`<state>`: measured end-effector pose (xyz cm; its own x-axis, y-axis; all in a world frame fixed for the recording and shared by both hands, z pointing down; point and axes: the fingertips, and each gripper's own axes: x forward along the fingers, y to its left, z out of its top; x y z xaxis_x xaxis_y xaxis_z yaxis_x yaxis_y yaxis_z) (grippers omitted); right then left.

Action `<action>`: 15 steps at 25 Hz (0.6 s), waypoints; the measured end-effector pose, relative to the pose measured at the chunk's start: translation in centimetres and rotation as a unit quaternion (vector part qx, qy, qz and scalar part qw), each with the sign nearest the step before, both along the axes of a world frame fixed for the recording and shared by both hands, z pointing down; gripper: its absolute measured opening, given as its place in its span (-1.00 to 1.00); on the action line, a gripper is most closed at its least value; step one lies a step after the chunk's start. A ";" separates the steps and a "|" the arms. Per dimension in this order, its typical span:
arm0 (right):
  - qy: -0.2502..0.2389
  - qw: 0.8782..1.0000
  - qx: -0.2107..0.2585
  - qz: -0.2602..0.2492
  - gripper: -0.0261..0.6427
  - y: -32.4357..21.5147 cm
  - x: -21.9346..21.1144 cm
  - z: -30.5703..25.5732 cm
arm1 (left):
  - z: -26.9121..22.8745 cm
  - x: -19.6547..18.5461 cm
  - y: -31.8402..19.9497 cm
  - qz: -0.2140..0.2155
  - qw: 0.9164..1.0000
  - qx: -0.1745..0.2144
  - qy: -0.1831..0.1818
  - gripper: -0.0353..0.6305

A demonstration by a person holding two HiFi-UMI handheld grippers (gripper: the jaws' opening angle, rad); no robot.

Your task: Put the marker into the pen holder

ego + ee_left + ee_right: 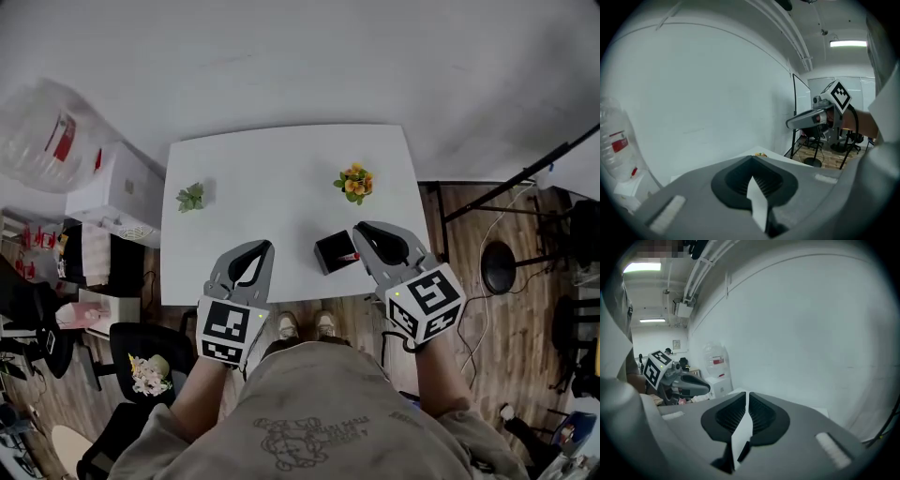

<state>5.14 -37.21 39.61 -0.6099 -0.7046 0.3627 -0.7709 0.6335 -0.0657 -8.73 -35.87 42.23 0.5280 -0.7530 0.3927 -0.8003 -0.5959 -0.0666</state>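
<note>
Pen holder (pixel 333 251) stands on the bench (pixel 281 178) — left gripper (pixel 262 247) and right gripper (pixel 362 230) flank it, both closed, empty.

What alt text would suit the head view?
Seen from above, a person holds the left tongs and right tongs, both shut, over the near edge of a white table. A black pen holder sits by the right tongs; a green plant and an orange-flowered plant stand farther back.
</note>
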 end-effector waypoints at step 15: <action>-0.101 0.983 0.149 0.023 -0.83 1.9 0.5 -13.2 | -13.8 -2.0 0.5 -0.010 0.990 0.132 0.040 -0.89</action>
<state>5.65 -35.26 26.46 -0.6125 -0.7904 0.0098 -0.7901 0.6119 -0.0370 -10.69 -35.39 28.48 0.5334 -0.8346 0.1374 -0.8208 -0.5500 -0.1541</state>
